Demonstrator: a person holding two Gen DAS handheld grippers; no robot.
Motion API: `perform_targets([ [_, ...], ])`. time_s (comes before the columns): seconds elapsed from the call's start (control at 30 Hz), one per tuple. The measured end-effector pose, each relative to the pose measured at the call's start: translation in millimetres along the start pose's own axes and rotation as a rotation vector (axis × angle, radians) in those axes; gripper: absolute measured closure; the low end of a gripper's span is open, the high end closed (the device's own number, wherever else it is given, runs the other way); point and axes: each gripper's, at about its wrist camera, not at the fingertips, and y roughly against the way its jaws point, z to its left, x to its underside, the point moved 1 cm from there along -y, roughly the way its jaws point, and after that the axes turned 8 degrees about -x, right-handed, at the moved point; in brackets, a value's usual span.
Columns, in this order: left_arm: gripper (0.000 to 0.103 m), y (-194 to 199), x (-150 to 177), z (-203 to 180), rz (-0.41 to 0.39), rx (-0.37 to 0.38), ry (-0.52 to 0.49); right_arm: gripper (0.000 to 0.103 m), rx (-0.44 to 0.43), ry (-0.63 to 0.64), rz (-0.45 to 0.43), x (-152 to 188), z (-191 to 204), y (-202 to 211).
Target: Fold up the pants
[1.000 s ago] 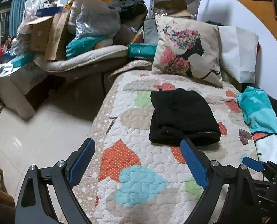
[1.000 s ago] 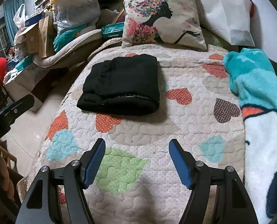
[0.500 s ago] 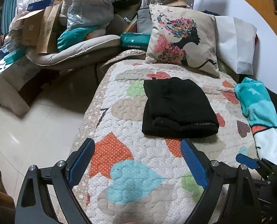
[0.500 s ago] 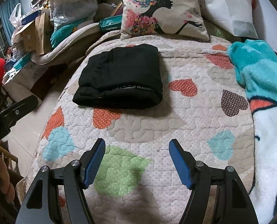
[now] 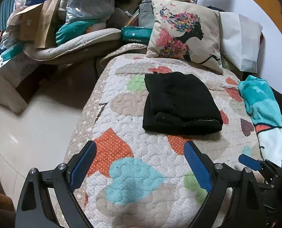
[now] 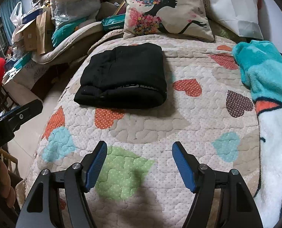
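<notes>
The black pants point(image 5: 180, 104) lie folded into a compact rectangle on the heart-patterned quilt point(image 5: 133, 174); they also show in the right wrist view point(image 6: 123, 79). My left gripper point(image 5: 140, 153) is open and empty, held above the quilt short of the pants. My right gripper point(image 6: 140, 151) is open and empty, also short of the pants, nearer the bed's foot. The left gripper's body point(image 6: 13, 117) shows at the left edge of the right wrist view.
A printed cushion point(image 5: 186, 38) and a white pillow point(image 5: 239, 39) lean at the head of the bed. A teal and white fleece blanket point(image 6: 270, 98) lies along the right side. Boxes, bags and bedding point(image 5: 68, 22) pile up left of the bed, beside tiled floor point(image 5: 26, 133).
Both grippers have drawn back slightly from the folded pants and shifted a little; both stay open. The pants have not moved.
</notes>
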Motion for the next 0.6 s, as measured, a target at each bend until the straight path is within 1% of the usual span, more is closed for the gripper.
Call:
perform_targets([
  [0.23,0.011,0.2,2.0,-4.5,0.0,-0.013,-0.025,0.027,-0.003,0.015,0.002,0.8,3.4,-1.3],
  [0.4,0.011,0.7,2.3,-5.7,-0.004,-0.011,-0.03,0.027,-0.005,0.018,0.006,1.7,4.9,-2.2],
  [0.6,0.011,-1.2,2.3,-6.7,0.009,-0.006,-0.033,0.027,-0.005,0.021,0.006,2.4,6.4,-3.0],
])
